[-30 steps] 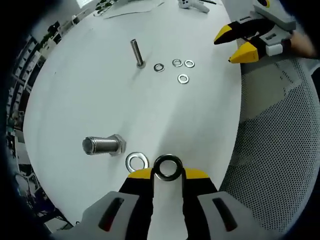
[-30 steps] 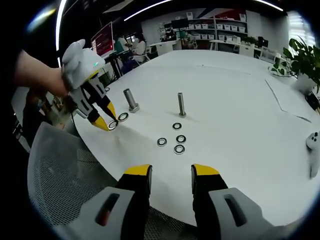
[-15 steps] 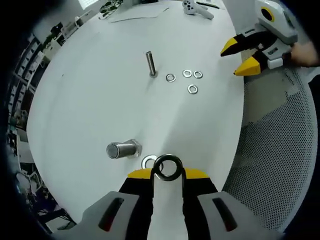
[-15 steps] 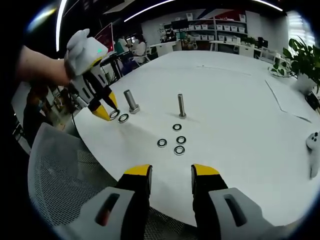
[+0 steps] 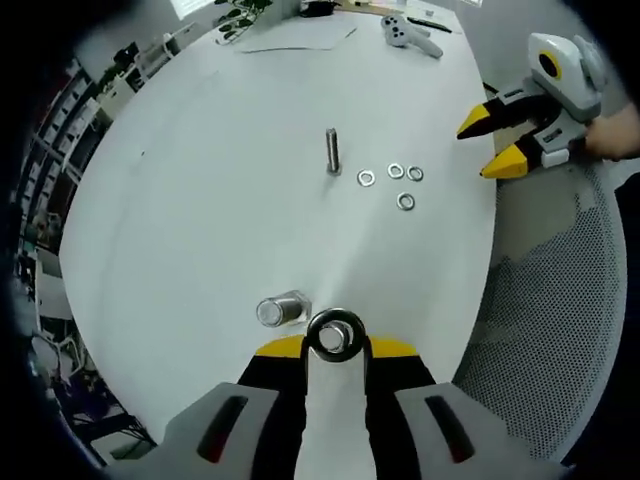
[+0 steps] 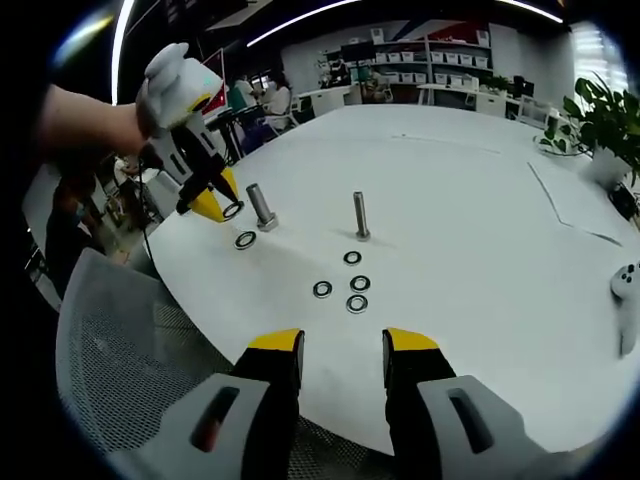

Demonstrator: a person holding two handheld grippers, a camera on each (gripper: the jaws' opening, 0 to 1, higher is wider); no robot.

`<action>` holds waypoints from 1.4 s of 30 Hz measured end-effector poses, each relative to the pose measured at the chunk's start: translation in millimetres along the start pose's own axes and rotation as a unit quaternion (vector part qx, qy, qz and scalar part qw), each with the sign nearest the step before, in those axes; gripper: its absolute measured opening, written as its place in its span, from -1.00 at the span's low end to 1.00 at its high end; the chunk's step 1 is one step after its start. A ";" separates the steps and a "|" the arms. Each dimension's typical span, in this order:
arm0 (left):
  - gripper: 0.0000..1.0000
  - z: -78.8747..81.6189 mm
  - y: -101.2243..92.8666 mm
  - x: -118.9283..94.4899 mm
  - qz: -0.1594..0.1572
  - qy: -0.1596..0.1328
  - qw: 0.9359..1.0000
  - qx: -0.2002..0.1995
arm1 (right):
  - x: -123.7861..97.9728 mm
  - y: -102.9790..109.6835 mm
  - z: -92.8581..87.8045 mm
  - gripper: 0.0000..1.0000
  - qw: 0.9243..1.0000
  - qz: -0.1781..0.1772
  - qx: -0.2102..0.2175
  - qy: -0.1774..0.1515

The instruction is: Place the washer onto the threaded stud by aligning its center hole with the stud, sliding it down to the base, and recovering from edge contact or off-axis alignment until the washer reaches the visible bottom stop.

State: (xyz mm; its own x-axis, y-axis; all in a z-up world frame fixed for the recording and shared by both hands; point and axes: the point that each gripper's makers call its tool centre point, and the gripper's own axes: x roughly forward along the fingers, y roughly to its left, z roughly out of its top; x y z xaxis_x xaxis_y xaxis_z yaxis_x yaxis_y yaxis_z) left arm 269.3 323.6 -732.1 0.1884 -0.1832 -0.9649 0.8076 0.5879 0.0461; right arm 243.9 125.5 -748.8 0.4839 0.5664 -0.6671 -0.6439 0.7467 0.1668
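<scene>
Left gripper (image 5: 336, 347) pinches a shiny steel washer (image 5: 336, 334) flat-on, its hole showing dark, just beside the thick threaded stud (image 5: 282, 310) on the table (image 5: 200, 200). Right gripper (image 6: 343, 345) hangs with jaws parted, holding nothing.

No text, label, brand, number or sign can be read in either view. The red panel (image 6: 210, 68) in the room beyond the far left edge of the surface (image 6: 470, 190) carries marks too small and blurred to make out. The sheets of paper (image 5: 300, 36) near the surface's far edge show no lettering that can be told. The bins on the shelves (image 6: 450, 48) at the back of the room are too small to read.
</scene>
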 end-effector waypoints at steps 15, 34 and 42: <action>-0.63 10.2 20.3 -6.1 0.018 -0.017 1.000 -0.016 | -0.4 -0.4 1.1 -0.32 1.000 -0.002 -0.001 -0.002; -0.62 11.1 35.6 2.5 0.021 -0.012 1.000 -0.017 | -0.1 -0.4 -0.1 -0.32 1.000 -0.002 -0.002 0.002; -0.62 11.4 36.8 11.0 0.017 -0.004 1.000 -0.011 | 0.1 -0.4 -1.1 -0.32 1.000 -0.002 -0.002 0.003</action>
State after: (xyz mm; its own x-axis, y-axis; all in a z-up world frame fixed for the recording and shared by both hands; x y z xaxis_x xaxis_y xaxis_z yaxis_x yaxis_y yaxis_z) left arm 307.5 334.3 -738.1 0.2196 -0.1695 -0.9608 0.7884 0.6109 0.0724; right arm 243.6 124.9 -749.8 0.4824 0.5614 -0.6724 -0.6448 0.7471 0.1612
